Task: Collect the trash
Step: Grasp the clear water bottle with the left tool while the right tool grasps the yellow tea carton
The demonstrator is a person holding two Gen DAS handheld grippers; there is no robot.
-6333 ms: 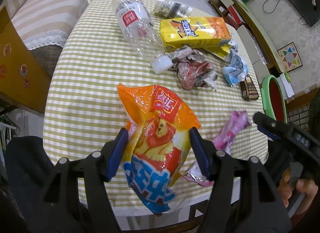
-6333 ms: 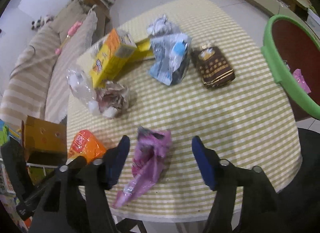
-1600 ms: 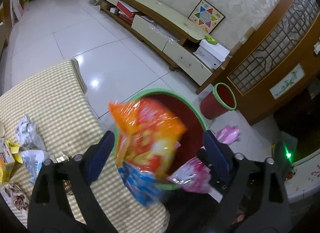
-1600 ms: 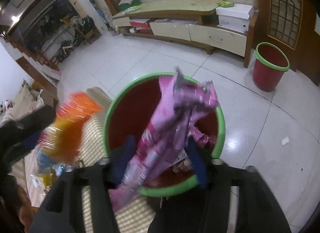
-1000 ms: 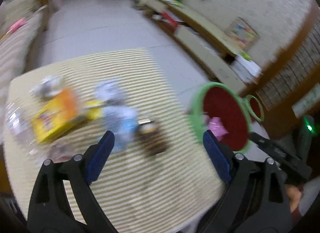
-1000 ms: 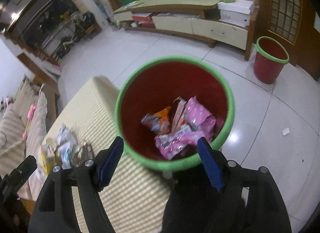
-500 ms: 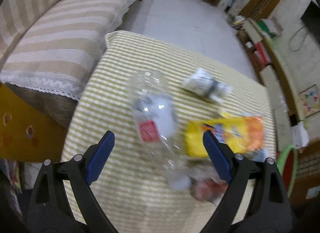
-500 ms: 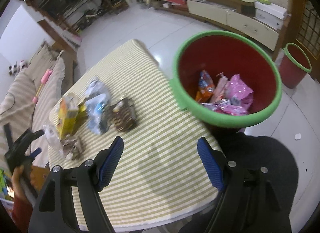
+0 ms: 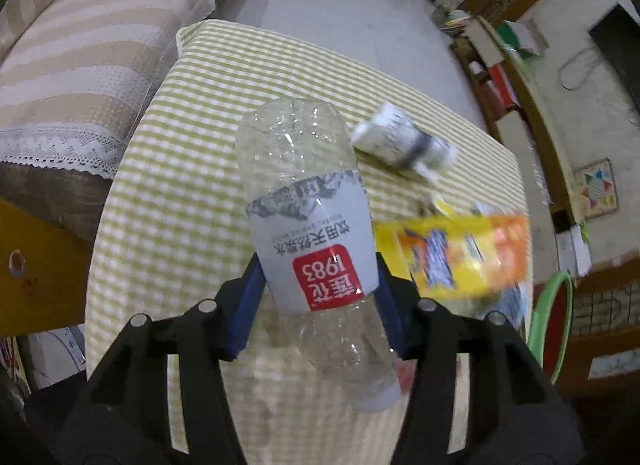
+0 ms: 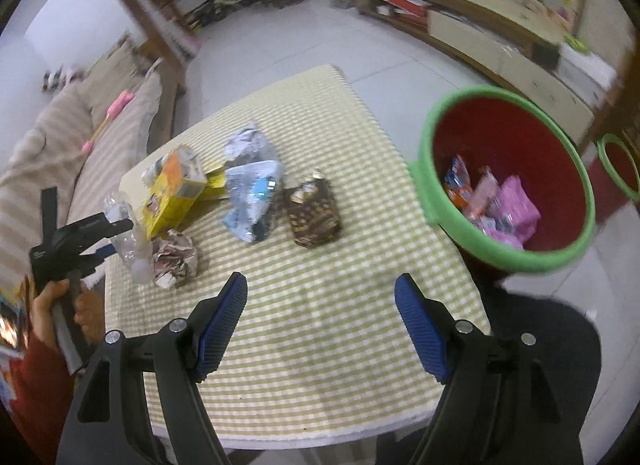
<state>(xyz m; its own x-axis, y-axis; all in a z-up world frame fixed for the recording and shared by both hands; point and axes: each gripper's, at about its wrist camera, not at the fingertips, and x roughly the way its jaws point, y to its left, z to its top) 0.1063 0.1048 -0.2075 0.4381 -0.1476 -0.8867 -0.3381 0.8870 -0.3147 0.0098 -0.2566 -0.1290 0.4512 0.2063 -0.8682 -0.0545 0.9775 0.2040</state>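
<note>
The left hand-held gripper is closing its blue pads around a clear plastic bottle at the red-and-white label — the pads are lying against both sides of it, and the capped end is pointing toward the camera. From the right wrist view the same bottle is showing between the fingers at the left edge of the worktop, with a person's hand gripping the tool's handle. Whether the bottle is still touching the checked cloth cannot be told.

The right hand-held gripper is hanging spread wide over bare cloth — nothing is sitting between its pads.

Still lying on the worktop are a yellow carton, a crumpled paper wad just beside the bottle, a blue-and-white wrapper and a brown packet. The green-rimmed red bin is standing at the worktop's right edge, holding pink and orange wrappers.
</note>
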